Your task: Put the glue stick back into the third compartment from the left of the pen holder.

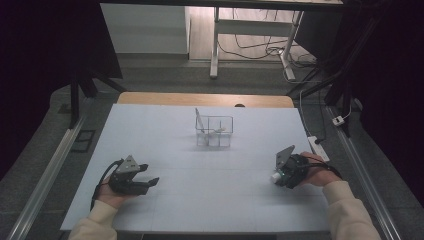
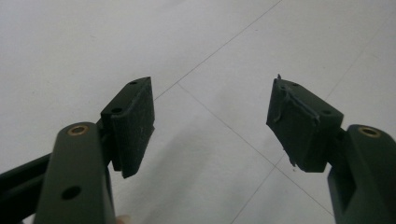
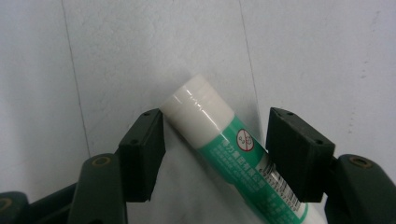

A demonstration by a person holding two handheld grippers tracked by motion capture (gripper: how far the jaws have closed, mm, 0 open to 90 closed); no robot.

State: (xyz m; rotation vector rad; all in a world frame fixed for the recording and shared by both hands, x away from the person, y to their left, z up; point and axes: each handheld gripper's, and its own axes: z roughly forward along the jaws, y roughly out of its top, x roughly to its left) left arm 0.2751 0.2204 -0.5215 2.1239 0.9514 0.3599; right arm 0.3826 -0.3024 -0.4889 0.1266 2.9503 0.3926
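Glue stick between the right gripper's fingers, left gripper idle on the white bench.

The right gripper has a green-and-white glue stick lying slantwise between its spread fingers, white cap outward; whether the pads press it cannot be told. The left gripper rests on the bench with fingers spread around nothing. A clear plastic organiser stands mid-bench.

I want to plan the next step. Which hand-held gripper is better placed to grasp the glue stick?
The right hand-held gripper. The green and white glue stick already lies slantwise between its open jaws on the table. The left hand-held gripper is open over bare table, far across from it.
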